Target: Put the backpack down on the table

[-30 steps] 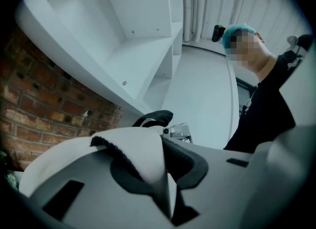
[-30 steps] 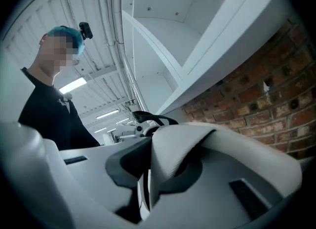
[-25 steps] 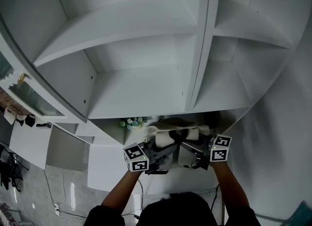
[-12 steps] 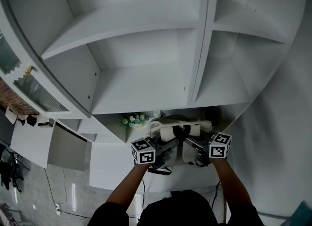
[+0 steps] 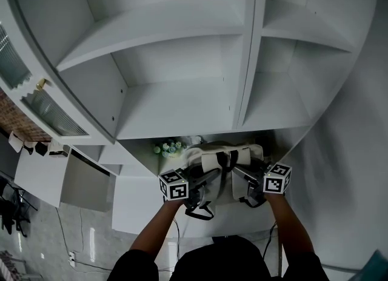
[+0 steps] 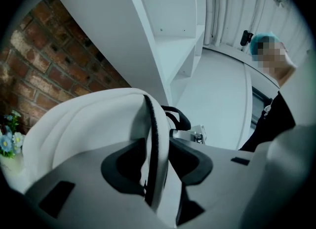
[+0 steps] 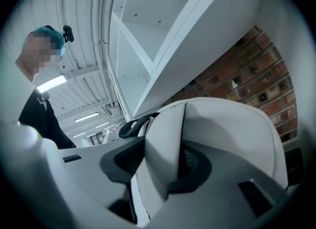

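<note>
Right, backpack (image 5: 212, 152) is down on the white table (image 5: 227, 220), at its far edge under the shelves (image 5: 182, 62), with a gripper on each side. Left gripper (image 6: 157, 164): jaws have just been opening and now stand spread, matte black pads (image 6: 123, 166) either side of a white padded strap (image 6: 154, 124) with black piping, not clamping it. Right gripper (image 7: 158, 166): same, jaws just opened wide, a wider strap (image 7: 165, 139), smooth and white, standing loose between them. Pack shell is rounded, smooth and off-white, with a black woven loop (image 7: 133, 124) at the top. Head view shows the flowers (image 5: 167, 148) just left of the pack. Only the gripper views show the rough red brick (image 7: 247, 82) behind it and a person (image 6: 274, 119) in a dark top.
</note>
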`<move>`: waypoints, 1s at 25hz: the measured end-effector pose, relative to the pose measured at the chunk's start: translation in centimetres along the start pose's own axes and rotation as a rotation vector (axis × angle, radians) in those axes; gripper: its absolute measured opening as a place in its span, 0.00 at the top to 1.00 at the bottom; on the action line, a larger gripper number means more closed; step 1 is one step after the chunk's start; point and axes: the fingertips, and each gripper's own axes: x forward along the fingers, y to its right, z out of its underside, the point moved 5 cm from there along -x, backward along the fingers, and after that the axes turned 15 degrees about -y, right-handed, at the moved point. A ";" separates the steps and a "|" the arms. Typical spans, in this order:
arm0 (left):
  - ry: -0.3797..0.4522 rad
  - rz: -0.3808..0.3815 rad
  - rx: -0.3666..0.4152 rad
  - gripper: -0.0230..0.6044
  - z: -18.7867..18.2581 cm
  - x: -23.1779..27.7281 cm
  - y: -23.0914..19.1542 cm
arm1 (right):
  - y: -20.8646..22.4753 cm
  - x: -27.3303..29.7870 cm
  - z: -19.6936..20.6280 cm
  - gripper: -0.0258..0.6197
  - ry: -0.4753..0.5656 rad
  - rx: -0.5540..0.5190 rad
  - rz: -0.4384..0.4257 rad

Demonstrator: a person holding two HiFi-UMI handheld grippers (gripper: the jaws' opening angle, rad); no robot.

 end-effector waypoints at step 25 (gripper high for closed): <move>0.018 -0.138 -0.034 0.73 2.9 -3.8 0.0 | 1.3 -5.2 3.8 0.72 0.016 0.062 0.166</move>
